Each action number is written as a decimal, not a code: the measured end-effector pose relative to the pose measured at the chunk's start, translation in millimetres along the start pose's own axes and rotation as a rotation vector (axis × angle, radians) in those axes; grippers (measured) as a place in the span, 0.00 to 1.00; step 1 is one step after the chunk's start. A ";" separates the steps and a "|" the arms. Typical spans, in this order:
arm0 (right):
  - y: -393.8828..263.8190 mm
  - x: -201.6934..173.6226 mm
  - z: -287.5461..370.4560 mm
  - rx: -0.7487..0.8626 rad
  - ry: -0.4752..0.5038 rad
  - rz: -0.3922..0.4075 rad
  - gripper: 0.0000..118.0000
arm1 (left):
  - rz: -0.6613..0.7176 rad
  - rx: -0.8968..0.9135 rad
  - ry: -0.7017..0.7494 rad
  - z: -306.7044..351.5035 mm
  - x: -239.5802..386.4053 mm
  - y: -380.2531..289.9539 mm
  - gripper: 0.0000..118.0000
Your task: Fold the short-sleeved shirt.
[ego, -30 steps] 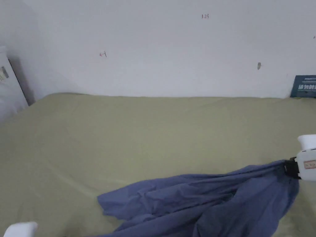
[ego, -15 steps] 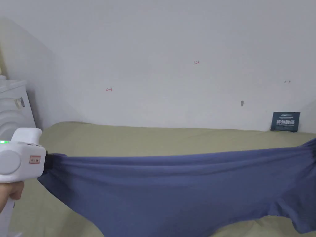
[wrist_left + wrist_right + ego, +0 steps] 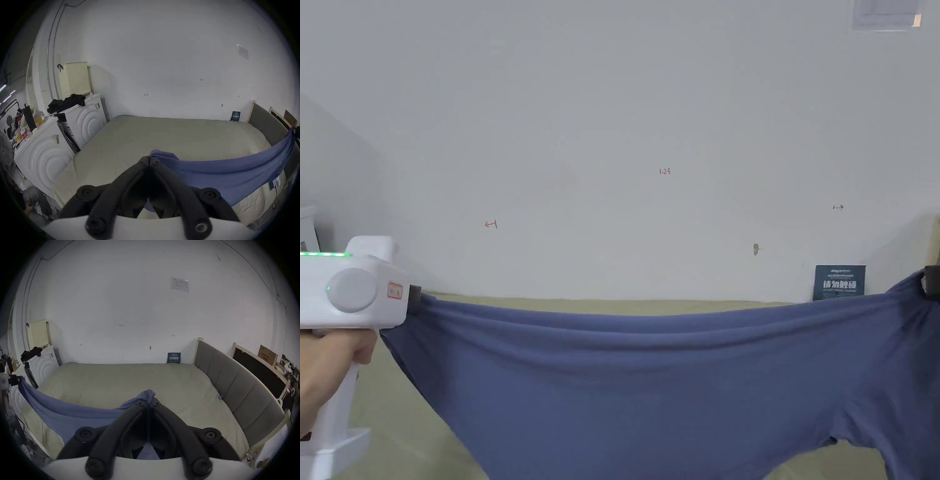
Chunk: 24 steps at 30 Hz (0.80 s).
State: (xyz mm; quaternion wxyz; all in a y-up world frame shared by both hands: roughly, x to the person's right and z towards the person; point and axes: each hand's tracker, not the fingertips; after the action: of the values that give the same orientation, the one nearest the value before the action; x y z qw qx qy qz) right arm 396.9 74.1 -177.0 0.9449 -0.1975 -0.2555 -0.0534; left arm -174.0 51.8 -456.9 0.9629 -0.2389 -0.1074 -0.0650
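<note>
A blue short-sleeved shirt [image 3: 662, 381] hangs stretched wide in the air above a green-sheeted bed [image 3: 387, 431]. My left gripper [image 3: 414, 300] is shut on its left top corner, held by a hand at the left edge. My right gripper [image 3: 928, 281] pinches the right top corner at the frame's right edge. In the left gripper view the black jaws [image 3: 149, 160] meet on bunched blue shirt cloth [image 3: 227, 172]. In the right gripper view the jaws [image 3: 148, 402] clamp a fold of the shirt [image 3: 65, 412], which sags between the two grips.
The bed [image 3: 129, 382] stands against a white wall, with a grey padded headboard [image 3: 235, 386] on its right. White washing machines [image 3: 48, 154] with dark clothes and a cream basket [image 3: 74, 79] stand to the left. A small dark sign [image 3: 839, 282] leans at the wall.
The shirt went from lying crumpled on the bed to being lifted and stretched between both grippers. Both grippers rose further since half a second ago, and the head camera tilted up.
</note>
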 end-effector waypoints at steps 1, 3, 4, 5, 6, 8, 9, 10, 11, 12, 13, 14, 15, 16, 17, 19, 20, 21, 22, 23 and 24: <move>4.3 -0.9 -5.5 0.015 -0.012 0.014 0.03 | 0.013 0.006 0.000 -4.3 2.5 5.7 0.00; 14.0 -3.7 -19.8 0.036 -0.056 0.033 0.03 | -0.009 0.014 -0.001 -15.3 10.0 20.2 0.00; 19.0 -5.7 -28.2 0.048 -0.066 0.040 0.03 | -0.005 0.028 0.010 -25.4 13.5 29.5 0.00; 23.8 -7.4 -35.6 0.059 -0.081 0.039 0.03 | 0.007 0.031 0.005 -31.4 16.1 37.4 0.00; 29.7 -8.4 -44.8 0.066 -0.093 0.028 0.03 | 0.027 0.038 0.005 -38.5 19.1 45.6 0.00; 42.0 -9.7 -63.1 0.065 -0.096 0.018 0.03 | 0.026 0.036 0.046 -60.2 26.3 61.6 0.00; 47.6 -11.1 -71.7 0.068 -0.095 0.019 0.03 | 0.000 0.044 0.066 -69.4 31.2 68.1 0.00; 53.8 -13.7 -81.1 0.071 -0.104 0.030 0.03 | -0.016 0.053 0.079 -78.2 34.9 75.1 0.00; 59.6 -15.2 -90.0 0.069 -0.108 0.042 0.03 | -0.007 0.051 0.079 -86.0 37.2 81.0 0.00; 65.7 -17.2 -99.6 0.069 -0.112 0.053 0.03 | 0.001 0.052 0.076 -97.1 38.5 88.3 0.00; 70.8 -19.2 -109.0 0.077 -0.118 0.058 0.03 | 0.007 0.056 0.078 -106.2 41.0 93.8 0.00; 75.7 -21.4 -117.8 0.078 -0.125 0.058 0.03 | 0.007 0.059 0.080 -114.1 43.8 97.9 0.00; 79.8 -22.6 -128.2 0.074 -0.137 0.046 0.03 | 0.008 0.059 0.088 -123.7 47.6 101.9 0.00; 82.8 -24.8 -139.8 0.069 -0.156 0.047 0.03 | -0.006 0.049 0.086 -131.3 51.4 104.9 0.00; 84.4 -27.1 -148.7 0.074 -0.177 0.068 0.03 | -0.008 0.048 0.083 -139.7 53.6 107.4 0.00; 89.4 -30.1 -167.9 0.063 -0.178 0.069 0.03 | -0.006 0.039 0.083 -157.9 58.1 112.0 0.00; 90.7 -30.3 -175.3 0.064 -0.177 0.059 0.03 | -0.003 0.039 0.085 -165.3 59.8 112.9 0.00; 90.6 -30.6 -182.8 0.069 -0.172 0.050 0.03 | 0.011 0.036 0.087 -174.4 60.8 112.7 0.00; 89.9 -31.4 -189.7 0.065 -0.171 0.044 0.03 | 0.007 0.030 0.092 -183.4 62.1 111.9 0.00; 88.0 -31.5 -196.1 0.062 -0.171 0.044 0.03 | 0.005 0.032 0.094 -190.5 63.0 109.0 0.00; 85.1 -31.8 -203.9 0.058 -0.169 0.045 0.03 | -0.003 0.027 0.101 -197.2 64.9 105.1 0.00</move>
State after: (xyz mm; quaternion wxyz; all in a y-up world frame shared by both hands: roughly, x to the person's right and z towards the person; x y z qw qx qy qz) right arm 480.7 70.3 -383.8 0.9262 -0.1795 -0.3314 -0.0076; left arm -58.0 45.7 -658.5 0.9701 -0.2222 -0.0597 -0.0771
